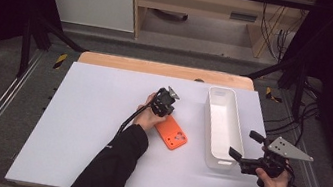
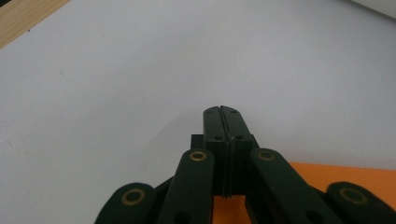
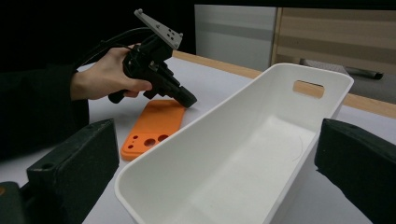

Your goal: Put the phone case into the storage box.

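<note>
An orange phone case point(image 1: 172, 133) lies flat on the white table top point(image 1: 88, 126), camera holes toward the person. My left gripper point(image 1: 164, 114) points down at the case's far end, its tips on or just above the table beside that edge. In the left gripper view its jaws point(image 2: 222, 112) are pressed together with nothing seen between them, and the orange case point(image 2: 345, 175) sits below and behind them. The right gripper view shows this left gripper point(image 3: 189, 100) and the case point(image 3: 154, 123). My right gripper point(image 1: 242, 145) stands open by the near right corner of the white bin point(image 1: 210, 125).
The long white bin point(image 3: 196, 140) is empty and has a handle slot in its far end wall. In the right gripper view its near end lies between my wide black jaws. A wooden strip point(image 1: 165, 69) borders the table's far edge. Metal frame rails run along both sides.
</note>
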### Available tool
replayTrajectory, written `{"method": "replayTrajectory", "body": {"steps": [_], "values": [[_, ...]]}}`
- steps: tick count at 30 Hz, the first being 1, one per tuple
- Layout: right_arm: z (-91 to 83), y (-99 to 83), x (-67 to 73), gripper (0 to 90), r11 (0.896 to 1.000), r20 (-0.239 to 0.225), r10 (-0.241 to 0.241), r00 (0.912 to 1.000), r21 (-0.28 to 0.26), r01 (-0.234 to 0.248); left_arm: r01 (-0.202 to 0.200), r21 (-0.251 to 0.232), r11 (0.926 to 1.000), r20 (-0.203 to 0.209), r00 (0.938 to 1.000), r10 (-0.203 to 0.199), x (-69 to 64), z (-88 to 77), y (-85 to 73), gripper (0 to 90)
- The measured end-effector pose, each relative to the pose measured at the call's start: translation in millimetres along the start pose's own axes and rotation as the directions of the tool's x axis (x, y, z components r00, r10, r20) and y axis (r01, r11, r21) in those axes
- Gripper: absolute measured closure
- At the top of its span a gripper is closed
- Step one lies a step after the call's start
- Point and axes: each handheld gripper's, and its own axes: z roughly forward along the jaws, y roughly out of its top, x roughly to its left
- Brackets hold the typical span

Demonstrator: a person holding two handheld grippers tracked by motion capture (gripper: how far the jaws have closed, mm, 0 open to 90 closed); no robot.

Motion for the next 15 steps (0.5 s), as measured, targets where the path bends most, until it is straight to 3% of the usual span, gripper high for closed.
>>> {"method": "replayTrajectory", "body": {"steps": [15], "values": [[0.9,0.2,0.7,0.4,1.000,-0.003,0.001,1.0000,0.000,-0.001,0.010,0.006,0.9999,0.021,0.9997,-0.010,3.9,-13.2,-15.0,89.8]]}}
